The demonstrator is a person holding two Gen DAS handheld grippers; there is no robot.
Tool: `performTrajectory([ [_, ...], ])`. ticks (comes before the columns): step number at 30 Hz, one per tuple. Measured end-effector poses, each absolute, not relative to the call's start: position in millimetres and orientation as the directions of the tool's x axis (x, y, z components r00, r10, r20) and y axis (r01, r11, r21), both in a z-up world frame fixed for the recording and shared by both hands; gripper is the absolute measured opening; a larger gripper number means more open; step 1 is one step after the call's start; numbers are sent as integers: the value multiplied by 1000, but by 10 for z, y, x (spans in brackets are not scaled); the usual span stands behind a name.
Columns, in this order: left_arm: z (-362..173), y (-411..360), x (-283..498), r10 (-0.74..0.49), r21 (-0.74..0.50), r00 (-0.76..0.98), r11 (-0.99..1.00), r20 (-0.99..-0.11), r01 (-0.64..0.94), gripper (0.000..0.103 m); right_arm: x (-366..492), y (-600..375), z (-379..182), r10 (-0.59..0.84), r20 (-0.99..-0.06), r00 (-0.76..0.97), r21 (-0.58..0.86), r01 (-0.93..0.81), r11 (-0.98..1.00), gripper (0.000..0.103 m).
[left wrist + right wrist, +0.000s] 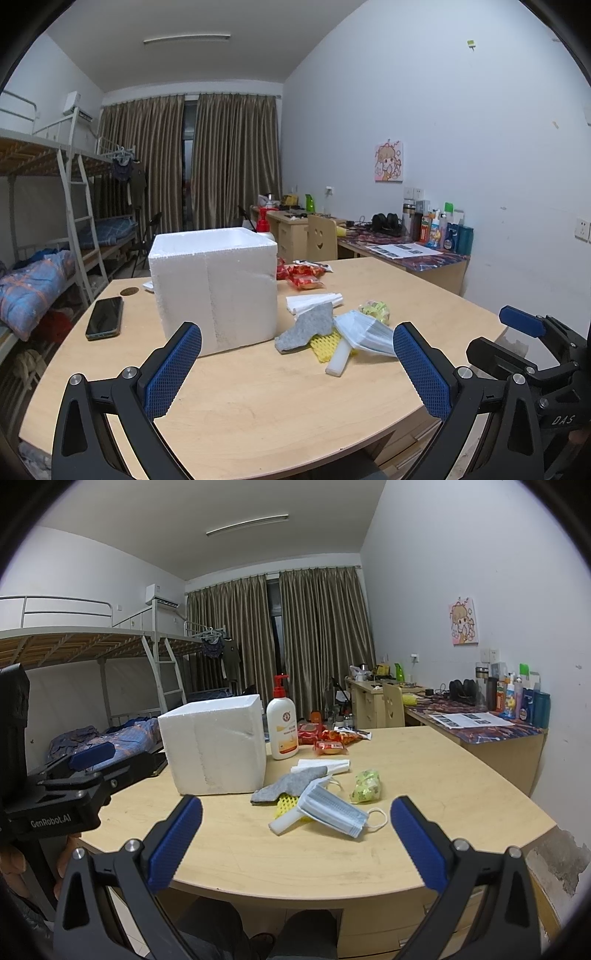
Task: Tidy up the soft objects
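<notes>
1. Right now the left gripper [297, 363] hangs over the near edge of the wooden bench [258, 406], with its jaws spread wide and nothing between them.
2. The right gripper [295, 843] hangs over the near edge too, and its jaws are also spread wide and hold nothing.
3. A white foam box [216, 288] stands on the bench, to the left of a small pile of soft things.
4. In the pile, a gray cloth [308, 326] lies on a yellow foam net [325, 345], and a white foam stick [340, 360] pokes out toward the near side.
5. A stack of face masks [330, 808] lies on the right part of the pile.
6. A yellow-green crinkly bag [365, 786] sits just right of the pile, and folded white foam sheets [314, 301] lie behind it.
7. A black phone [104, 317] lies left of the box.
8. A lotion pump bottle [282, 725] stands behind the box, beside red snack packs [330, 747].
</notes>
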State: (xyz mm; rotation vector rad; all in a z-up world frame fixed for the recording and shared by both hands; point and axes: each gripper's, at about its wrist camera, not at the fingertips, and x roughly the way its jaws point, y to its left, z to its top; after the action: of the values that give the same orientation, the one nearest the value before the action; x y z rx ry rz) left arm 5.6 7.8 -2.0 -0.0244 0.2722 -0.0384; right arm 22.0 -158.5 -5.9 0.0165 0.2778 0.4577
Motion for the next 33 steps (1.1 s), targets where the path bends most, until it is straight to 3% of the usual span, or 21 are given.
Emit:
performTrajectory([
  [33, -21, 93, 65, -41, -33, 962, 999, -271, 33, 103, 304, -1588, -55, 443, -276, 853, 79, -439, 895, 103],
])
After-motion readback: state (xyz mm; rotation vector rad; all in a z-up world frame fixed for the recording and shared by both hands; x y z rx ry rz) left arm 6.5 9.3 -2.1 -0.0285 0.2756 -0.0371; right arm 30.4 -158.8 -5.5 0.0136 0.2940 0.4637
